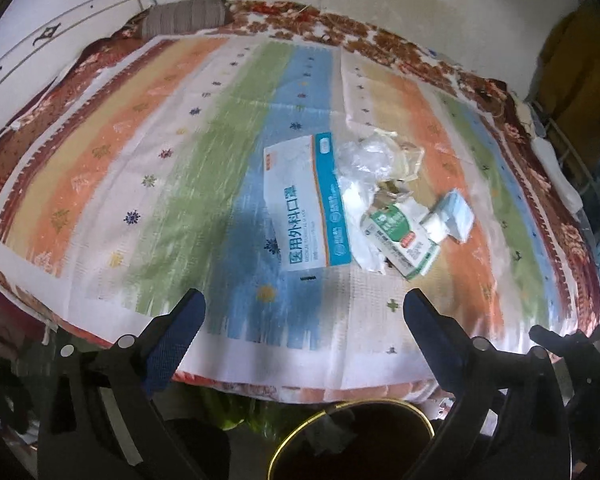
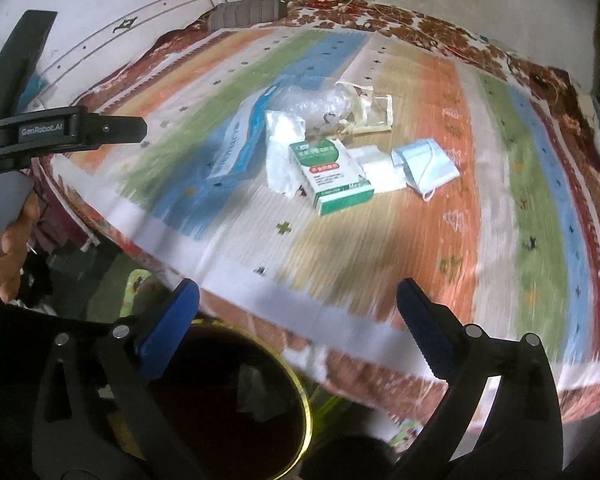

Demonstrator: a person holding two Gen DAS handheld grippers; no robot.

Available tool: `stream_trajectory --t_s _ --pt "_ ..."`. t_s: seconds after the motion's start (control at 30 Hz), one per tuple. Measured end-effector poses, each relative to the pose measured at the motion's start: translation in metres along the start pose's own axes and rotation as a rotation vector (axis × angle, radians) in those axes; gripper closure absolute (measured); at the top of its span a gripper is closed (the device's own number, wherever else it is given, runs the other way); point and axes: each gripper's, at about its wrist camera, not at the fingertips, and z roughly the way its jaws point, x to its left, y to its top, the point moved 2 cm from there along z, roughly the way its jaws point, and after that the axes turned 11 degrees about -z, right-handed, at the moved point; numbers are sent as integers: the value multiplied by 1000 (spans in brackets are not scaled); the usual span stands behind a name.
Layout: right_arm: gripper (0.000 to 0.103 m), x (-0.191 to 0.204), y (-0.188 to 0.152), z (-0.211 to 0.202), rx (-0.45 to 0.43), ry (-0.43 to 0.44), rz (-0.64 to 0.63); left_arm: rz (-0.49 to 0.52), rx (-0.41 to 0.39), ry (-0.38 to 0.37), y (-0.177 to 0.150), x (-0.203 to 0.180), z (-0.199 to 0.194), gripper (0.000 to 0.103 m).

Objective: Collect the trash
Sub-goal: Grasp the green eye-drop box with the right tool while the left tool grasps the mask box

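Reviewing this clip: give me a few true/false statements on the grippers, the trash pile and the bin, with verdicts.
1. The left gripper is open and holds nothing. True.
2. The right gripper is clamped on the pale blue face mask. False: it is open, and the mask lies on the striped bedspread.
3. The green-and-white medicine box lies among the trash. True.
4. The dark gold-rimmed bin sits on the bed. False: it stands below the bed's near edge.

Woven, matt striped cloth [image 1: 204,152] – glossy cardboard box [image 2: 330,176], crinkled clear plastic bag [image 2: 320,102] – shiny gold-rimmed bin [image 2: 236,408].
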Motion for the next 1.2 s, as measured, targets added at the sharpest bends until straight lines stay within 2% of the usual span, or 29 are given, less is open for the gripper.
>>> stream_trajectory --t_s 0.2,0.33,0.53,0.7,0.83,1.03,1.2 --pt "9 1 16 19 -13 35 -45 -13 19 6 9 0 23 6" --pt "9 -2 24 32 -22 49 -55 19 41 14 11 -7 40 6" --pt "9 -13 31 59 9 39 -86 75 48 23 17 -11 63 6" --pt "9 -28 37 79 0 60 -94 3 126 -41 22 -4 79 6" --pt "9 -38 41 97 12 66 -103 34 115 -23 23 -7 85 6" --pt "9 -52 46 120 35 84 -97 49 140 2 28 -9 104 6" --pt "9 -56 53 129 19 118 -111 23 150 -20 37 -10 112 6"
